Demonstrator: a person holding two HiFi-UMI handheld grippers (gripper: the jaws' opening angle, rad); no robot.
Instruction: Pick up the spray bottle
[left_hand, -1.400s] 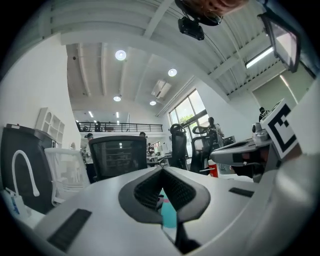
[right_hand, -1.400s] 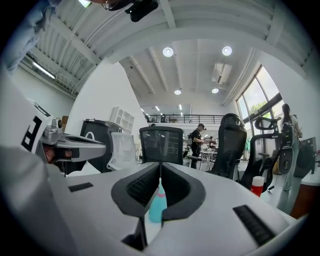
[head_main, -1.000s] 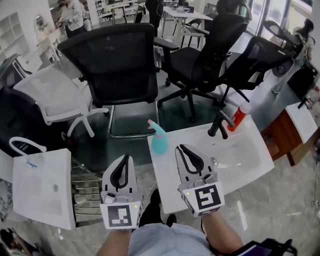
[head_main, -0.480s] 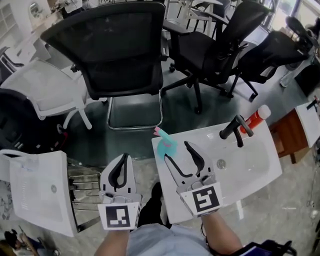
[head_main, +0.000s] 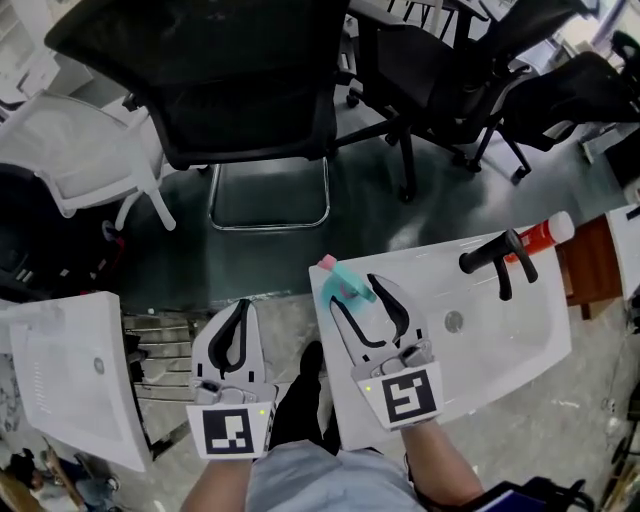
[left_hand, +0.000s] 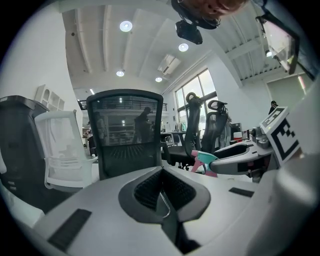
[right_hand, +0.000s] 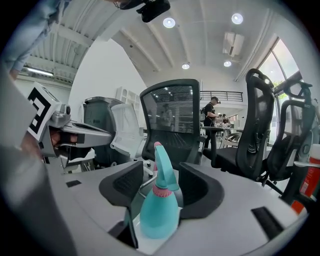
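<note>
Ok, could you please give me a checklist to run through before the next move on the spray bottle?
1. Teal plastic spray bottle upright on white sink basin: ok.
2. Bottle between right gripper's jaws: ok.
3. Those jaws, which have just been closing, gripping bottle: not ok, gaps either side.
4. Left gripper shut, empty, away from bottle: ok.
5. Bottle's weight: cannot tell.

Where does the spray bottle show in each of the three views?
Head view: spray bottle just right of centre, at the far-left corner of the sink.
Left gripper view: right of centre, only its top showing.
Right gripper view: bottom centre, close up.
Shared landmark: the black mesh chair.
</note>
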